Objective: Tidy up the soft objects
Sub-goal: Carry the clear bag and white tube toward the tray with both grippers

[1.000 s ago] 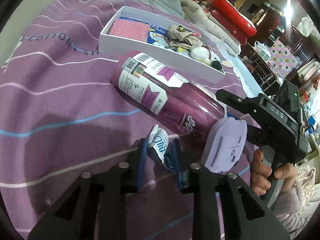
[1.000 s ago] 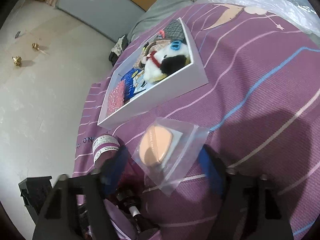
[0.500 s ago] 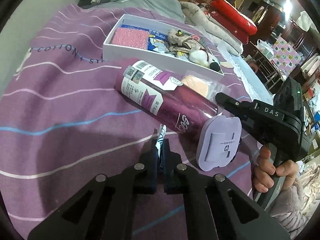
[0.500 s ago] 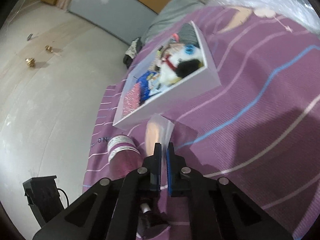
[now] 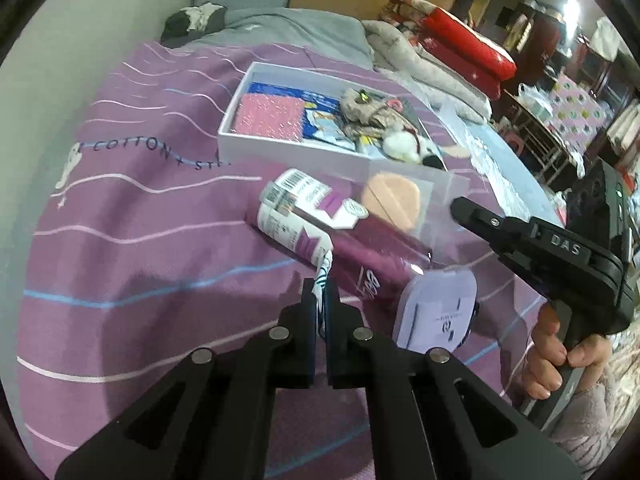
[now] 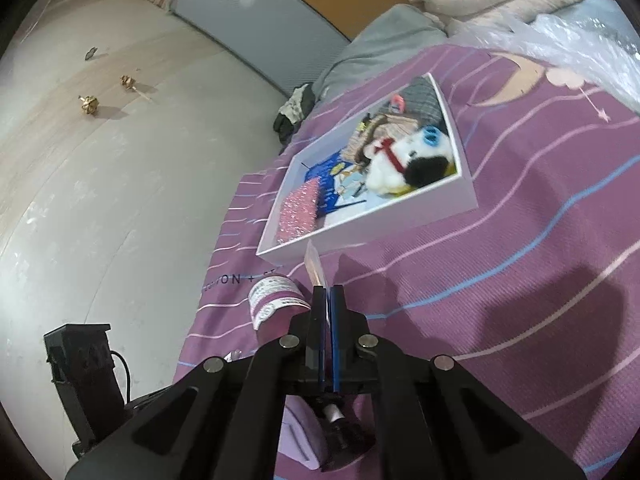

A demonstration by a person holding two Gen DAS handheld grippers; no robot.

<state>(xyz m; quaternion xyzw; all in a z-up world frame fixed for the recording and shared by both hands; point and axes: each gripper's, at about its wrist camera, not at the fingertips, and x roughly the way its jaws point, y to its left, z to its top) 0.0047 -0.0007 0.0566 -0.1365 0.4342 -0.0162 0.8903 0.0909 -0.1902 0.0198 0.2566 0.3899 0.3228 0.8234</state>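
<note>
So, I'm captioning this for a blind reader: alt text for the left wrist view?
The shut left gripper pinches a small blue-and-white packet above a purple striped bedspread. Ahead lie a maroon wrapped roll and a white box of soft items.

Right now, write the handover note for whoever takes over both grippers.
Left gripper: shut on a small white-and-blue packet.
Right gripper: shut on the clear bag holding a peach sponge, lifted edge-on.
On the purple bedspread: the magenta roll and a lilac pad.
Done: white box already holds a pink cloth and plush toy.
Left: probably box both held items, then the roll and pad.
</note>
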